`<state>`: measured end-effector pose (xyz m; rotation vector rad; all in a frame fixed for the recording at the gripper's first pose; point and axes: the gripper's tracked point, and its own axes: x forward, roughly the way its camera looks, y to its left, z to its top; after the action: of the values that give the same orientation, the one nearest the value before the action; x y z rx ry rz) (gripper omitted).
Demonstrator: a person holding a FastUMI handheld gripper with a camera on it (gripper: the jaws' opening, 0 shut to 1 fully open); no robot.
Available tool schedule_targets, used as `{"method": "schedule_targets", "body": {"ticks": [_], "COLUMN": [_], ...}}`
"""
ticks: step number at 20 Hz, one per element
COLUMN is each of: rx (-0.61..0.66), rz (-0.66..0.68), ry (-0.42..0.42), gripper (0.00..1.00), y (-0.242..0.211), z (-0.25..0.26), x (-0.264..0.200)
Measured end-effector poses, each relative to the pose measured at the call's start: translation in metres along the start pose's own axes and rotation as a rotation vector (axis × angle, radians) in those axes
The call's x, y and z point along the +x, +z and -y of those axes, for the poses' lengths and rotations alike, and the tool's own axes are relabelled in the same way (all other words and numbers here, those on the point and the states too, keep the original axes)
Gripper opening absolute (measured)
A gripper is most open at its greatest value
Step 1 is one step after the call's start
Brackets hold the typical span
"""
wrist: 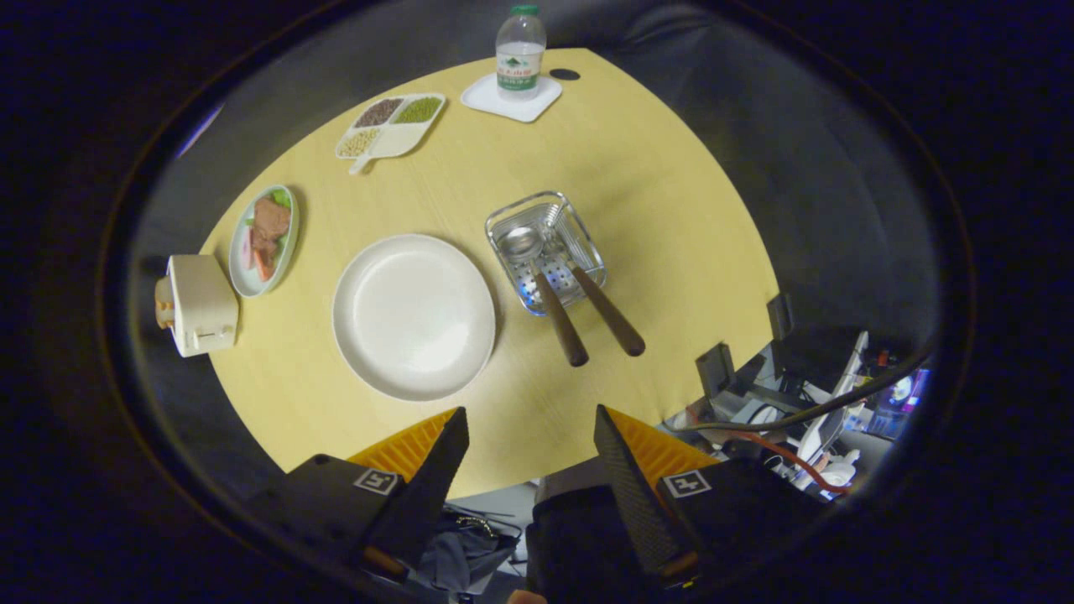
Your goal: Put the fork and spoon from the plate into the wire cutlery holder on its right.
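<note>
A round white plate point(414, 315) lies bare on the yellow table point(638, 201), just ahead of my fingers. To its right stands the wire cutlery holder point(512, 216). The spoon point(541, 285) leans in it with its bowl inside and its brown handle sticking out toward me. The fork point(600, 304) leans beside the spoon, its brown handle also pointing out over the table. My gripper point(530, 419) hovers high above the table's near edge, open, with nothing between the fingers.
At the far side stand a water bottle point(520, 52) on a white coaster, and a divided dish of beans point(391, 124). Left of the plate are an oval dish of food point(264, 239) and a small white toaster point(200, 305). Cables and gear point(822, 419) lie off the table's right edge.
</note>
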<state>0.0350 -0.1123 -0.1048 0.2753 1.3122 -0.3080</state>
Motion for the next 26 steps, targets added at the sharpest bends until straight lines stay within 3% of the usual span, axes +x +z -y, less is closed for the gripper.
{"method": "schedule_targets", "body": {"ticks": [8, 13, 19, 23, 26], "rx": [-0.042, -0.079, -0.171, -0.247, -0.27], "rz": [0.576, 0.931, 1.188, 1.371, 1.434], "ry": [0.16, 0.342, 0.5, 0.546, 0.582], "gripper": [0.96, 0.94, 0.93, 0.93, 0.93], "y": [0.057, 0.083, 0.076, 0.064, 0.05], "z": [-0.025, -0.05, -0.083, -0.092, -0.096], "x": [-0.025, -0.058, -0.091, -0.115, -0.123]}}
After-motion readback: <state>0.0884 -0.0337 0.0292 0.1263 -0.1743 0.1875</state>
